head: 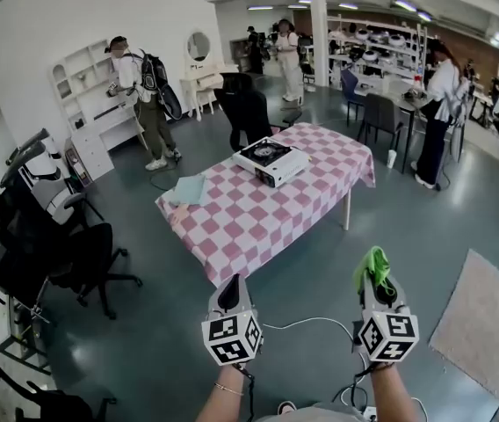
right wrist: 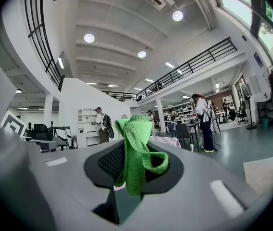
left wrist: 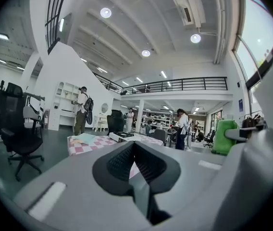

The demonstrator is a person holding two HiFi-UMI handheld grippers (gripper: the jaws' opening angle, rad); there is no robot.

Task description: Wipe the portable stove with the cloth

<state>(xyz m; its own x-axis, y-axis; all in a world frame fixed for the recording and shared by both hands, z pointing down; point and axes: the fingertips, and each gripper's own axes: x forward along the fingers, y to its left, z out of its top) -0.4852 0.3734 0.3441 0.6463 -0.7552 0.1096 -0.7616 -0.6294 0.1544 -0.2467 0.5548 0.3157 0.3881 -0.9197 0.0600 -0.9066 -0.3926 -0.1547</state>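
Bright, even light falls from round ceiling lamps [left wrist: 105, 12] and a tall window [left wrist: 256, 47], leaving only soft shadows on the glossy floor [head: 320, 262]. Both gripper views bend strongly toward black corners, the nearest surfaces blurred, the hall beyond fairly sharp

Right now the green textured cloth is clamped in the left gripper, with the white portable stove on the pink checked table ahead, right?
No: the green textured cloth is clamped in the right gripper, as the right gripper view shows; the left gripper is shut and empty. The white portable stove is on the pink checked table ahead.
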